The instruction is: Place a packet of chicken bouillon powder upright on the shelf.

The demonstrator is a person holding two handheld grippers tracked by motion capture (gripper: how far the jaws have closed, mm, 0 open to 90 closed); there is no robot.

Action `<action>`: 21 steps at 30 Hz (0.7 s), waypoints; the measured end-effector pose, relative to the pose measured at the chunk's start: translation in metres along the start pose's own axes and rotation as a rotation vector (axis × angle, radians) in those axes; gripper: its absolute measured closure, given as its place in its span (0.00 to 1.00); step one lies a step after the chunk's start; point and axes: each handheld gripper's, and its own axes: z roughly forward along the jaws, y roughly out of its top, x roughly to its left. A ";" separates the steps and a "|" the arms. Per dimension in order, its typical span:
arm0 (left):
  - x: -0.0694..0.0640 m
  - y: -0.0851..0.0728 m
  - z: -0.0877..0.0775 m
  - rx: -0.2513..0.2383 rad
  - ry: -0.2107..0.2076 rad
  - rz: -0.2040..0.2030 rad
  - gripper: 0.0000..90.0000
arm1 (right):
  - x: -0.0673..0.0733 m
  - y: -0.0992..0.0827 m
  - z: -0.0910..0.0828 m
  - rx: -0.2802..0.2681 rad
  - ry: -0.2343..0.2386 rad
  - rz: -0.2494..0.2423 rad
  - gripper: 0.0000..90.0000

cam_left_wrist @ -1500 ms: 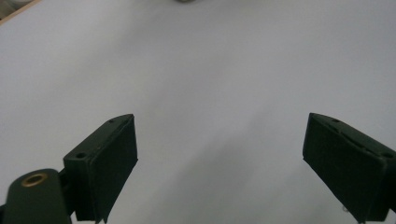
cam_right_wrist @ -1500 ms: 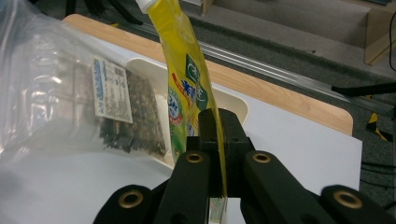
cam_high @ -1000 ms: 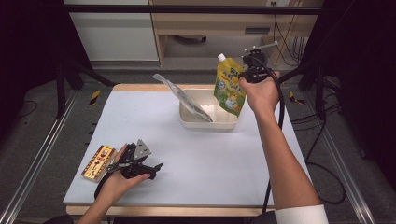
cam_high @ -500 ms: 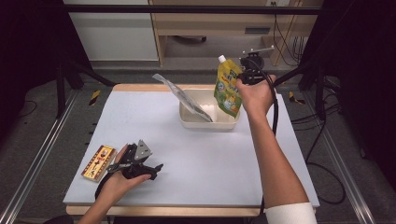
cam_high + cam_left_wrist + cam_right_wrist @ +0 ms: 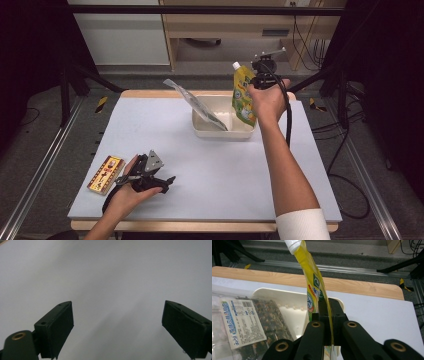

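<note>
Grippers number two. Nearest the person, the left gripper [image 5: 159, 181] lies low on the pale grey table mat [image 5: 210, 170] in the left hand [image 5: 131, 191], its two black jaws spread wide with bare mat between them in the left gripper view. Just beside it to the left lies one flat rectangular yellow-and-brown packet [image 5: 105, 174]. Farther off, one cream rectangular plastic tub [image 5: 222, 131] holds one clear plastic bag of dark dried food with a white label [image 5: 196, 104], leaning out over the tub's left rim. The right gripper [image 5: 256, 82] is clamped on one yellow spouted pouch with a white cap [image 5: 242, 95], held upright over the tub's right end.
</note>
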 end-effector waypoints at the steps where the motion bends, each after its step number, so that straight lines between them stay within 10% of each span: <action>1: 0.000 0.000 0.000 -0.001 0.000 -0.003 0.11 | 0.001 0.001 0.000 -0.002 0.002 -0.002 1.00; 21: 0.000 0.000 0.001 0.016 -0.007 0.007 0.11 | 0.024 0.000 0.011 -0.020 0.068 0.040 1.00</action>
